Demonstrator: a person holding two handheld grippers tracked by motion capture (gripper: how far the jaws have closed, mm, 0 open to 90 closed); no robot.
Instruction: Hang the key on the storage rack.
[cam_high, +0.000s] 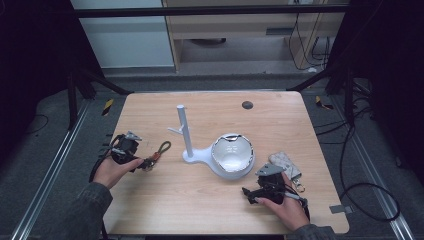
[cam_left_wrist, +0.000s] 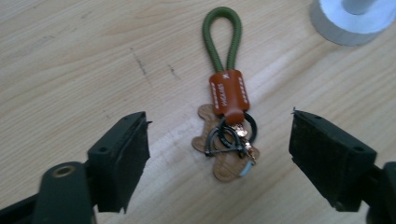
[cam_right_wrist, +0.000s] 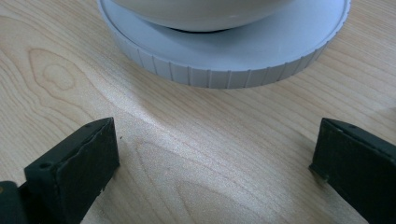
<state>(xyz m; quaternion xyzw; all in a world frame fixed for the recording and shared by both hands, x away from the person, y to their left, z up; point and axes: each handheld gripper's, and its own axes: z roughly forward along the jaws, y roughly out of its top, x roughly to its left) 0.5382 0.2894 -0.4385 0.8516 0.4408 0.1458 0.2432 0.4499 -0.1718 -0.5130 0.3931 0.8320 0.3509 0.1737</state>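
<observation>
Left gripper (cam_left_wrist: 219, 154): two black blocky jaws with matte pads, standing apart; nothing clamped, the keychain lying on the table between and ahead of them.
Right gripper (cam_right_wrist: 212, 163): two black jaws spread wide over bare wood, holding nothing.
Keychain (cam_left_wrist: 227, 116): one; green cord loop, orange leather tab, black rings, tan bear-shaped tag; flat on the table left of the stand.
Stand (cam_high: 184, 132): one, white, slim upright post with short pegs.
Bowl (cam_high: 231, 154): one, glossy white, on a ribbed round grey base.
Pouch (cam_high: 286, 164): one, pale patterned, by the right hand.
Table (cam_high: 210, 210): light wood grain, rounded corners.
</observation>
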